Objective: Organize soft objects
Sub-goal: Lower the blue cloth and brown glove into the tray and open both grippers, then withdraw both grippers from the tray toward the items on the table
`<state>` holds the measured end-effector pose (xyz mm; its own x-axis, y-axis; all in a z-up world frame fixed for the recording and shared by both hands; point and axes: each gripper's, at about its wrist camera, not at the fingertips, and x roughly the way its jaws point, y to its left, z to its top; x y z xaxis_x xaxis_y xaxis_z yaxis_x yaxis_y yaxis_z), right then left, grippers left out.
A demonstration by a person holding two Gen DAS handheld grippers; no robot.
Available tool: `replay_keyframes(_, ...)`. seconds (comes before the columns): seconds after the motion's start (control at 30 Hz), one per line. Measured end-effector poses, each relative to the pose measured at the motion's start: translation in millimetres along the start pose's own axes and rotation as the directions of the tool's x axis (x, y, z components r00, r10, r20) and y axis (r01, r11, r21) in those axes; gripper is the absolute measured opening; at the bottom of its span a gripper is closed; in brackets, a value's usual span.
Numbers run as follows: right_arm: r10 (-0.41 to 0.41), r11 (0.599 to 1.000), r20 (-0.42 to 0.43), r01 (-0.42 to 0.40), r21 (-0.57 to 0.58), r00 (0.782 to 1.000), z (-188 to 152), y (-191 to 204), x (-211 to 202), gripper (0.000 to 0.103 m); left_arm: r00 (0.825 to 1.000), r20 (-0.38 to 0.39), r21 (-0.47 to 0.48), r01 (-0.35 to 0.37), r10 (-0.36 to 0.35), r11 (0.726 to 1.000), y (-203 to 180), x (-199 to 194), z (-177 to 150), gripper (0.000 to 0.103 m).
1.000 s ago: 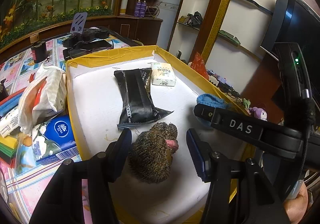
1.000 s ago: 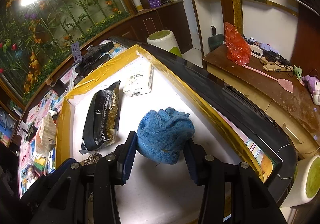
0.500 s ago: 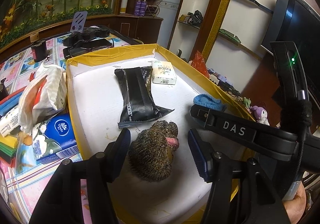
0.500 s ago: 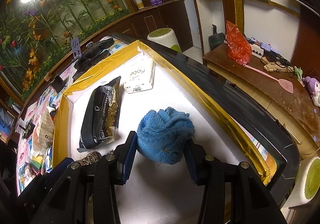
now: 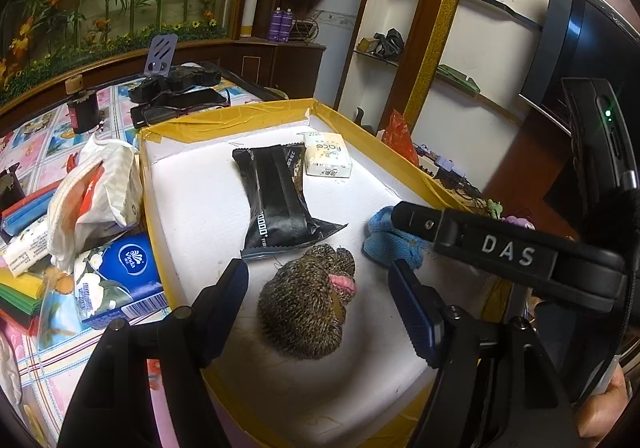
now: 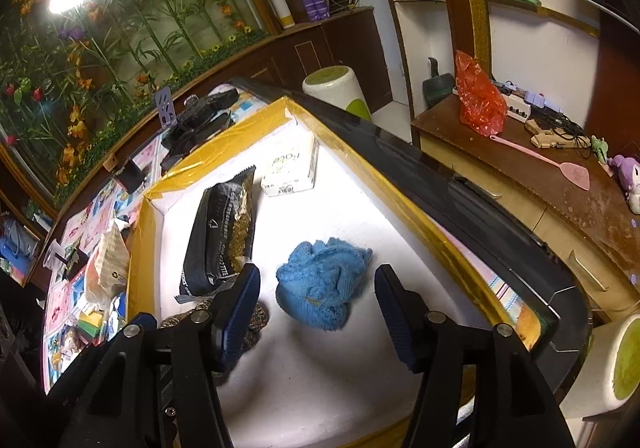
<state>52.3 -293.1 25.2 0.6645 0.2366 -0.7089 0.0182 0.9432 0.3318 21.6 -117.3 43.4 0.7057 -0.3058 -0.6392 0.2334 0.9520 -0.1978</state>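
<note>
Now, working from the left: the left hand-held gripper point(image 5: 320, 304) has its jaws opening around the brown knitted bundle point(image 5: 306, 308), which lies on the white floor of the yellow-rimmed tray point(image 5: 224, 115) with clear gaps to both pads, so nothing is held. To finish this release cleanly, I would let the jaws widen fully before lifting straight back, so a pad does not snag the yarn and drag the bundle out of place. Further right, the right hand-held gripper point(image 6: 316, 308) is likewise opening, its pads apart from the blue knitted cloth point(image 6: 324, 284) resting in the same tray just beside the brown one; the same straight withdrawal applies. As for writing, the blue tissue pack point(image 5: 120, 280) on the bench beside the tray reads "Vinda", the black snack packet point(image 5: 276, 195) shows digits I cannot fully read, the white tissue pack point(image 5: 327, 159) seems to say "face", and the right gripper's arm carries "DAS".
</note>
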Motion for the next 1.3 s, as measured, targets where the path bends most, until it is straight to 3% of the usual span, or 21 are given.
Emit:
replay_keyframes(0.23,0.0,1.0,0.048,0.0,-0.001,0.999,3,-1,-25,0.066,0.999,0.054,0.012,0.009,-0.01,1.0,-1,-16,0,0.075)
replay_keyframes(0.57,0.025,0.997,0.069,-0.02,-0.073,0.997,-7,19,-48,0.07,0.996,0.093,-0.072,0.009,-0.002,0.997,24,-34,2,0.076)
replay_keyframes(1.0,0.051,0.993,0.084,-0.041,-0.113,0.995,-13,37,-61,0.071,0.992,0.118,-0.107,-0.041,0.054,0.993,43,-46,3,0.076)
replay_keyframes(1.3,0.074,0.988,0.078,-0.062,-0.144,0.994,-17,48,-65,0.071,0.97,0.196,-0.121,-0.12,0.142,0.985,62,-71,6,0.081)
